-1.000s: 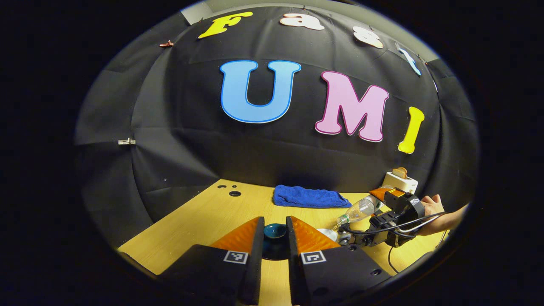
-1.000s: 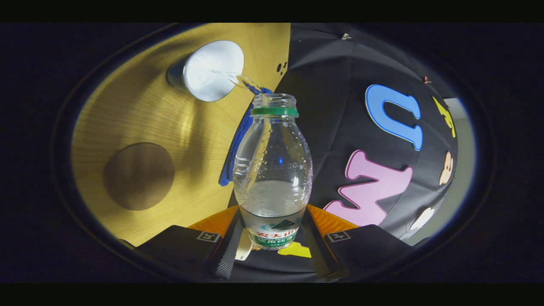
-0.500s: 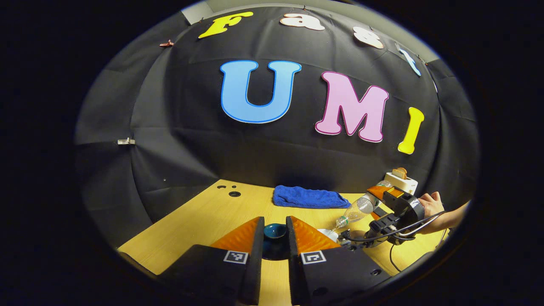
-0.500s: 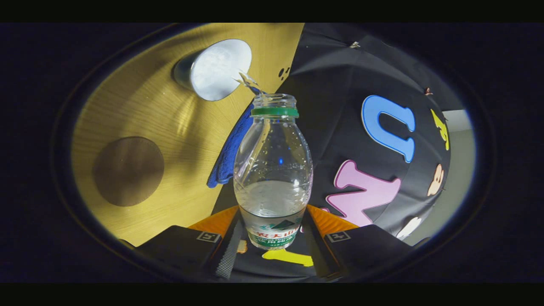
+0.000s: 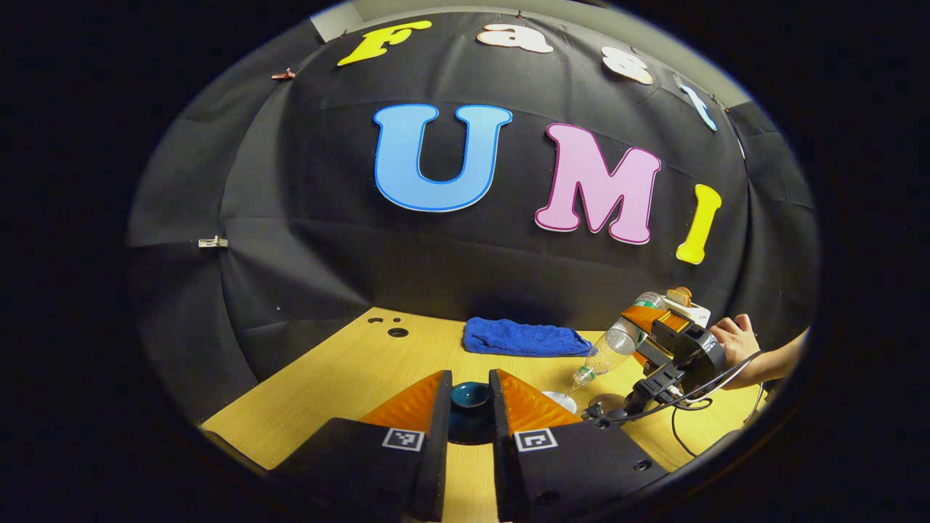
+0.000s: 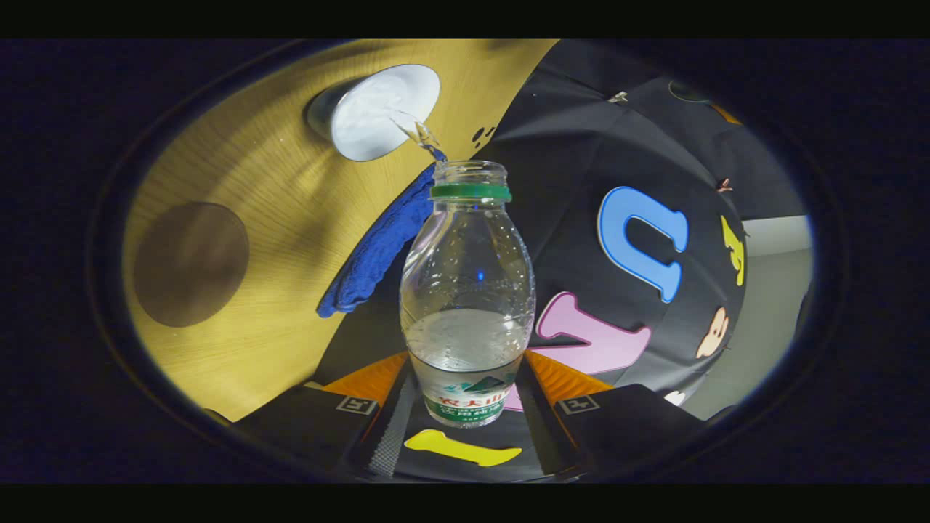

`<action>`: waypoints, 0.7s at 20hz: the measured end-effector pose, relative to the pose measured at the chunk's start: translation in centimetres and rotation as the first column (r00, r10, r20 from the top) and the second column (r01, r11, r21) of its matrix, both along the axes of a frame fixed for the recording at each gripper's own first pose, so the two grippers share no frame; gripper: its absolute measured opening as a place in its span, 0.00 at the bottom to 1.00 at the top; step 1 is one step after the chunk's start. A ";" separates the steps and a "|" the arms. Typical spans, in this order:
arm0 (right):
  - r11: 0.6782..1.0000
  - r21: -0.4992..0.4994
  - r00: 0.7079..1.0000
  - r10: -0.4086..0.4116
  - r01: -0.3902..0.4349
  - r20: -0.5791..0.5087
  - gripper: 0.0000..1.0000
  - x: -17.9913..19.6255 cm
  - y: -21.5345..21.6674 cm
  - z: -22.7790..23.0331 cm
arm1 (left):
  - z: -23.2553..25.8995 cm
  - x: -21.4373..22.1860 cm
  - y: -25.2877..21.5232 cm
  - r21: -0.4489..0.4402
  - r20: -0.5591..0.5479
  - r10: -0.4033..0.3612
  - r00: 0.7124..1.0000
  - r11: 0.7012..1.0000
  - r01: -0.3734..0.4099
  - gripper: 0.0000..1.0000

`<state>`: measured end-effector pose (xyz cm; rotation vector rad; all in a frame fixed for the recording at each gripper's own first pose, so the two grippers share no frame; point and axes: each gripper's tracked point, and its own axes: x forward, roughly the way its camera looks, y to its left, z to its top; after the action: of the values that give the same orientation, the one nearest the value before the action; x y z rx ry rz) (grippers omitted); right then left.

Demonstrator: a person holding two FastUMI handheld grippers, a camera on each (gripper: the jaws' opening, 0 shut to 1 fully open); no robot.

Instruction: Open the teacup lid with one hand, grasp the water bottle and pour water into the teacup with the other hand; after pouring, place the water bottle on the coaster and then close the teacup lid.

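We pour with the right gripper [image 6: 465,407] clamped on the tilted water bottle [image 6: 466,290], a thin stream running from its mouth to the open teacup [image 6: 381,112] at eleven o'clock in the right gripper view, while the left gripper [image 5: 470,418] pinches the dark teacup lid [image 5: 469,396] above the worktop [image 5: 349,378]. The stream lands near the cup's rim, so any wobble could spill water onto the worktop or the blue cloth [image 6: 378,247]. The coaster [image 6: 190,263] waits at nine o'clock.
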<state>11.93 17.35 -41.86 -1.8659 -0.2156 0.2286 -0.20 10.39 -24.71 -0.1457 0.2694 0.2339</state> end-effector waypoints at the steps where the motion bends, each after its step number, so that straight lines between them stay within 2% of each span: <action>1: 1.000 -0.007 1.000 0.016 -0.016 0.015 0.75 0.0 0.0 0.0 | 0.2 0.0 0.0 0.001 0.004 -0.001 1.000 1.000 0.001 0.31; 6: 0.994 -0.052 0.990 0.100 -0.096 0.095 0.74 0.0 -0.2 -0.2 | 0.3 -0.2 -0.2 -0.001 0.010 -0.004 1.000 1.000 0.004 0.31; 7: 0.993 -0.064 0.988 0.110 -0.104 0.106 0.72 0.2 -0.3 -0.1 | 0.5 -0.3 -0.1 -0.003 0.011 -0.001 1.000 1.000 0.001 0.31; 8: 0.991 -0.073 0.986 0.123 -0.116 0.112 0.74 0.1 -0.3 -0.2 | 0.4 -0.4 -0.1 -0.004 0.012 0.003 1.000 1.000 -0.002 0.27; 9: 0.988 -0.083 0.983 0.138 -0.128 0.123 0.74 0.0 -0.3 -0.1 | 0.5 -0.4 -0.1 -0.004 0.013 0.004 1.000 1.000 -0.004 0.31; 13: 0.974 -0.135 0.965 0.202 -0.181 0.165 0.75 -0.3 -0.2 0.0 | 0.6 -0.7 -0.1 -0.002 0.017 0.005 1.000 1.000 -0.004 0.31; 14: 0.970 -0.145 0.959 0.220 -0.196 0.178 0.72 -0.5 -0.1 0.0 | 0.8 -0.9 0.0 -0.002 0.021 0.006 1.000 1.000 -0.006 0.31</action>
<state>11.44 17.23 -41.85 -1.9927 -0.5448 0.2090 -1.09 10.36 -23.95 -0.1506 0.2488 0.2376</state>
